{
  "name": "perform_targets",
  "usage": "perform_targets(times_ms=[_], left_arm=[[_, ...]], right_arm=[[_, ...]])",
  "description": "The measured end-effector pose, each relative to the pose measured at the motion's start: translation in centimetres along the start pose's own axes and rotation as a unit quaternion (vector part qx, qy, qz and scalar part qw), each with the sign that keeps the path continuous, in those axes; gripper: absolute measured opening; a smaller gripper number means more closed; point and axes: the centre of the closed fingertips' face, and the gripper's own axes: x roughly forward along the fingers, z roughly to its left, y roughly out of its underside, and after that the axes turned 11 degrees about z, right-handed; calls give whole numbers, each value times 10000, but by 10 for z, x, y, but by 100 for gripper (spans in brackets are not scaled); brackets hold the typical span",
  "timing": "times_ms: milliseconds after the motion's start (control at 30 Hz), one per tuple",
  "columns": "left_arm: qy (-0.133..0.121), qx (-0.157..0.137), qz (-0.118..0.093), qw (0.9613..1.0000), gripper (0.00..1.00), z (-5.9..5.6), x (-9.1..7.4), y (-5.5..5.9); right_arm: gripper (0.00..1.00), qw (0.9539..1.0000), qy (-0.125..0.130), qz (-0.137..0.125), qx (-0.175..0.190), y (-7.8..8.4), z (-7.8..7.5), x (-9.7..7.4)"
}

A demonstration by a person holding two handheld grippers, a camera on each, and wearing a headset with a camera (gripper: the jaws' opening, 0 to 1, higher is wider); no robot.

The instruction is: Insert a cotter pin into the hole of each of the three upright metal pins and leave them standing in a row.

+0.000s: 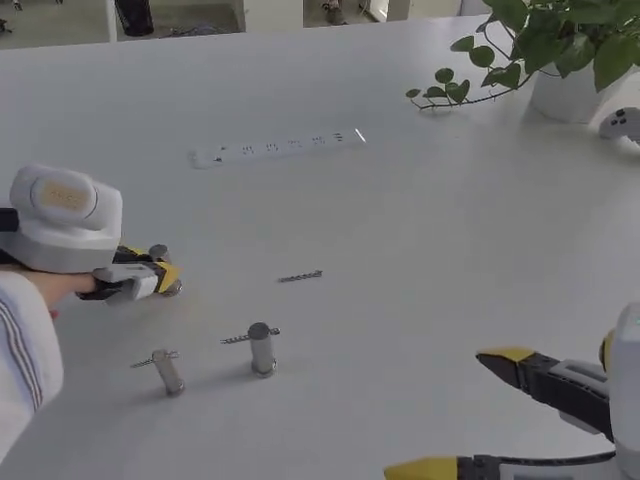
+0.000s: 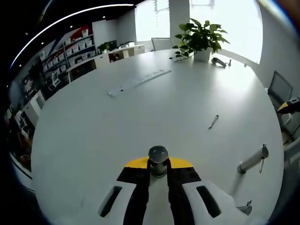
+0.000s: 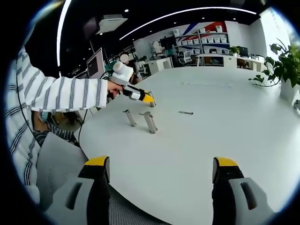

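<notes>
**A:** Where are the metal pins?

**B:** Three, all on the left side of the table. They're short grey steel cylinders with round flat heads and small flared feet. The held pin is pinched between the yellow-tipped jaws of the left gripper. The second pin and the third pin stand free near it, a little apart from each other.

**A:** Cotter pins?

**B:** Also three, thin bright wire. One inserted cotter sticks sideways out of the second pin's top. The other inserted cotter does the same on the third pin. The loose cotter pin lies flat just beyond the second pin, touching nothing.

**A:** Right gripper?

**B:** The right gripper is low at the near right. It has black fingers with yellow tips, and the jaws are spread wide with nothing between them.

**A:** Surface and room?

**B:** The tabletop is white, matte, smooth and large. One white power strip lies across the far middle. One leafy plant sits in a white pot at the far right. A striped sleeve runs up behind the left gripper. It's an office, with shelves along one wall.
</notes>
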Motion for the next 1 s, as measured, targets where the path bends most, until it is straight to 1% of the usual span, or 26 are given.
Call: perform_targets(times_ms=[67, 100, 133, 167, 200, 233, 433, 500, 533, 567, 633, 700, 767, 833, 867, 1000], left_arm=[[16, 7, -7, 10000, 10, 0, 0, 0], [22, 311, -40, 9995, 10, -1, 0, -1], [22, 353, -39, 9994, 10, -1, 0, 0], [37, 232, -46, 9997, 10, -1, 0, 1], [97, 43, -94, 9999, 10, -1, 0, 1], [101, 12, -116, 9999, 9, 0, 0, 0], [75, 61, -175, 9998, 9, 0, -1, 0], [131, -221, -231, 9994, 9, 1, -2, 0], [153, -387, -208, 9989, 9, 2, -3, 1], [142, -331, -182, 9992, 9, 3, -3, 1], [102, -213, -200, 9995, 9, 3, -7, 1], [94, -227, -272, 9993, 9, 5, -12, -2], [110, -262, -268, 9992, 9, 7, -18, -3], [42, -83, -220, 9997, 9, 8, -24, -2], [37, -79, -221, 9997, 9, 8, -25, -2], [39, -153, -242, 9996, 9, 10, -39, 2]], right_arm=[[89, 10000, -9, -23, 4, -1, 0, -1], [89, 10000, -9, -32, 10, -1, 0, -1], [88, 10000, -9, -29, 8, 0, 0, -1], [88, 10000, -2, -18, 8, 0, 0, -1], [88, 10000, 3, -13, 17, 0, -1, -1], [88, 10000, 2, -12, 25, 0, -1, -1], [88, 10000, -20, -30, 8, -1, 2, 0], [88, 10000, -23, -43, 12, -2, 2, 0], [88, 10000, -34, -72, 38, -3, 2, 1], [88, 9999, -51, -84, 49, -3, 3, 1], [88, 9999, -66, -91, 43, -4, 3, 1], [88, 10000, -69, -54, 7, -4, 4, 2], [88, 10000, -77, -42, -5, -4, 4, 2], [88, 9999, -86, -88, -9, -8, 6, 3], [88, 9999, -88, -114, -24, -11, 6, 3], [88, 9998, -94, -104, -129, -15, 8, 4]])
